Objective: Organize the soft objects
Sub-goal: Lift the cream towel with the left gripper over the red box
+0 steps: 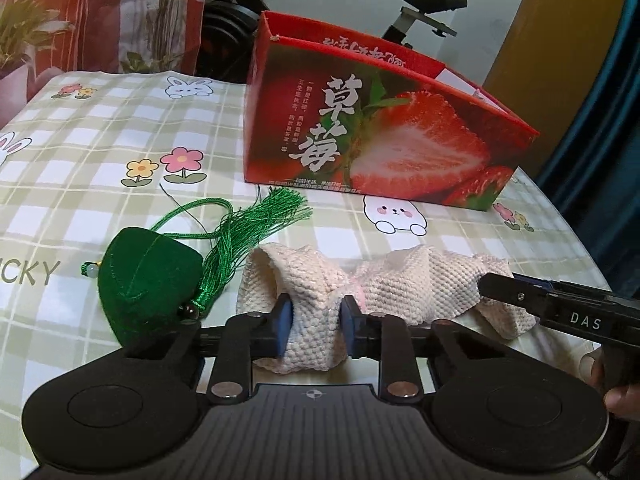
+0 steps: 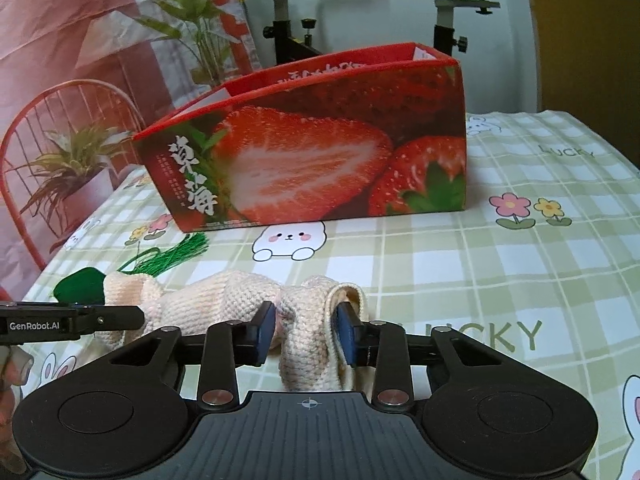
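A cream knitted cloth lies crumpled on the checked tablecloth in front of a red strawberry box. My left gripper is shut on the cloth's left end. My right gripper is shut on its right end; the cloth stretches leftward between them. The right gripper's finger shows in the left wrist view, and the left gripper's finger in the right wrist view. A green stuffed pouch with a green tassel lies left of the cloth.
The open-topped strawberry box stands behind the cloth, mid-table. An exercise bike and a printed plant backdrop are behind the table. The tablecloth has bunny and flower prints.
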`<state>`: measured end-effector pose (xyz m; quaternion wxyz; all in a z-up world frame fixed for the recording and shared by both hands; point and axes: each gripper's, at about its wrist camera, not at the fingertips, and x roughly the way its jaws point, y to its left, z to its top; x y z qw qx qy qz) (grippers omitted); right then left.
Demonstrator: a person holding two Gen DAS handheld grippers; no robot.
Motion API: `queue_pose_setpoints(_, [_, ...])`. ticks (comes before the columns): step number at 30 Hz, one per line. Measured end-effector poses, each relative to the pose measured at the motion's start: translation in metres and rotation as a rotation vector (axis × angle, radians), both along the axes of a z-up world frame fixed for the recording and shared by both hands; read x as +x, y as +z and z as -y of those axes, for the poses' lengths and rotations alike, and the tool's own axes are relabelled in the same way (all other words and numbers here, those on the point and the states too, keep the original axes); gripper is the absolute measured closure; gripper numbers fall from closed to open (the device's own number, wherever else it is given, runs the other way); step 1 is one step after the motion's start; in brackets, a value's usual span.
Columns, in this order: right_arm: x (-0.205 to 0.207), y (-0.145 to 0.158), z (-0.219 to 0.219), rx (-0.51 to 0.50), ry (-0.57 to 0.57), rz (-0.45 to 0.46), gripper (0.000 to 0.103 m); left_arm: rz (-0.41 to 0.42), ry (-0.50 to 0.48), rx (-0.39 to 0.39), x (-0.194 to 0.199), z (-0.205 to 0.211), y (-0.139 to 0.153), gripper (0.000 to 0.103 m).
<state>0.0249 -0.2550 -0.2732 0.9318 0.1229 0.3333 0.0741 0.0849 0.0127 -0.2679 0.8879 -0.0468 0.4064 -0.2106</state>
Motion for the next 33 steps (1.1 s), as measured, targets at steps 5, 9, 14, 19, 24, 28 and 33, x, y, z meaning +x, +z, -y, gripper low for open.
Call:
queue_pose_setpoints(5, [-0.006,0.012,0.0,-0.014,0.005,0.044,0.074,0.038,-0.002,0.002,-0.006,-0.001,0.009,0.082])
queue_pose_setpoints(9, [-0.01,0.025,0.003,-0.019,0.0,0.086,0.074,0.084,-0.007,-0.004,-0.013,0.0,0.021,0.082])
queue_pose_setpoints(14, [-0.015,0.041,0.009,-0.017,-0.015,0.136,0.074,0.15,-0.021,-0.012,-0.018,0.002,0.037,0.082])
queue_pose_setpoints(19, [-0.017,0.058,0.014,-0.016,-0.029,0.184,0.074,0.212,-0.038,-0.015,-0.019,0.006,0.054,0.083])
queue_pose_setpoints(24, [-0.016,0.074,0.019,-0.019,-0.033,0.229,0.074,0.262,-0.049,-0.019,-0.017,0.01,0.07,0.083])
queue_pose_setpoints(28, [-0.012,0.086,0.022,-0.02,-0.036,0.251,0.074,0.287,-0.053,-0.028,-0.011,0.013,0.081,0.083])
queue_pose_setpoints(33, [-0.009,0.09,0.024,-0.021,-0.041,0.259,0.074,0.289,-0.058,-0.036,-0.008,0.015,0.084,0.083])
